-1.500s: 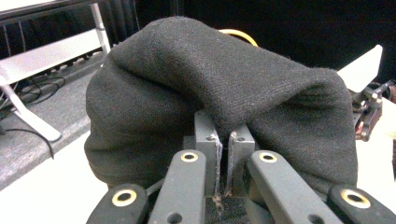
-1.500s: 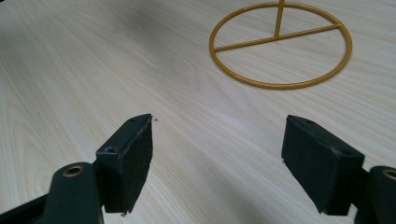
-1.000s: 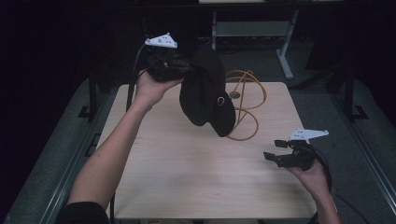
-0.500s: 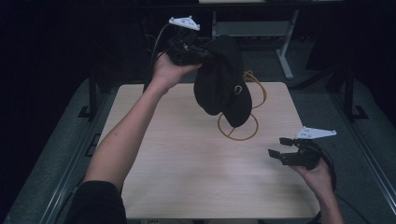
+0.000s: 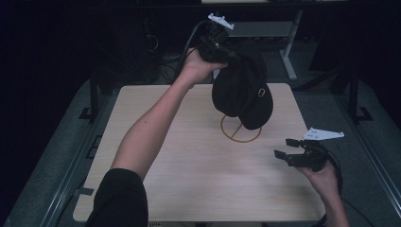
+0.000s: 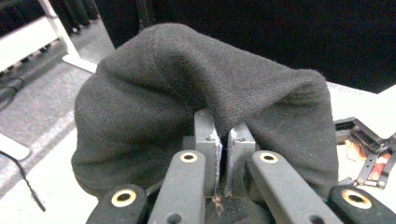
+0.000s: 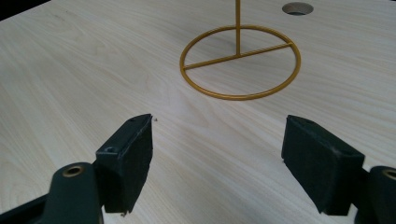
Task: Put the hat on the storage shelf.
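A pale wooden table (image 5: 189,156) is taking up the middle of the high view, its grain running left to right, with a small round hole (image 7: 297,7) showing in its top in the right gripper view. Grey floor is lying around it on both sides, and the room beyond is sitting in deep shadow, with a white-legged bench frame (image 5: 288,52) standing at the far side. A gold wire stand (image 5: 240,128) is resting on the table right of centre, its ring base flat on the wood and a thin upright stem rising from the crossbar. The left gripper (image 5: 218,45) is hanging high over the far edge of the table, its jaws pinched tight on a fold of a black cap (image 5: 242,92); the left gripper view is showing the dark fabric (image 6: 205,88) draping over the nearly touching pads. The cap is dangling in the air above the stand, hiding the upper stem, its small metal buckle (image 5: 261,92) facing right. The right gripper (image 5: 286,149) is hovering low by the near right edge of the table, jaws spread wide and holding nothing. Against a second ago, the left gripper and cap are sitting farther right and farther back, now directly over the stand rather than left of it, while the right gripper is staying almost where it was.
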Demonstrator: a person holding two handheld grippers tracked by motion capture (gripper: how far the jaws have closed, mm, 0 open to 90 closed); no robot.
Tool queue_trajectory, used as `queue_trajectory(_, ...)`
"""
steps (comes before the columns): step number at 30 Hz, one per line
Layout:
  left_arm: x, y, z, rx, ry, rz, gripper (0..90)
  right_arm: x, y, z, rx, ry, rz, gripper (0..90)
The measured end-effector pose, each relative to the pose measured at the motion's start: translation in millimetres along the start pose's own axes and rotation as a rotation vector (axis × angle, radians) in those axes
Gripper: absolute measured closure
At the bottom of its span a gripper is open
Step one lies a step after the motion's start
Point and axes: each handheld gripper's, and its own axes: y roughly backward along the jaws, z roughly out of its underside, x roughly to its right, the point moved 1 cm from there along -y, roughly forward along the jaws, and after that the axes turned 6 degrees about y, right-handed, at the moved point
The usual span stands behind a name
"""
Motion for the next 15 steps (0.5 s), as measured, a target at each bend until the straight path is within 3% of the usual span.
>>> queue_trajectory(10,3.8,-36.0,-6.6,-0.054,0.018,0.007,85.7,3.0,1.8,1.8,0.008,-0.007,0.007,24.8)
queue_trajectory(15,-1.8,-61.5,-3.1,-0.112,0.039,-0.04,71.9,1.9,-1.9,1.6,-0.011,0.007,0.005,24.8)
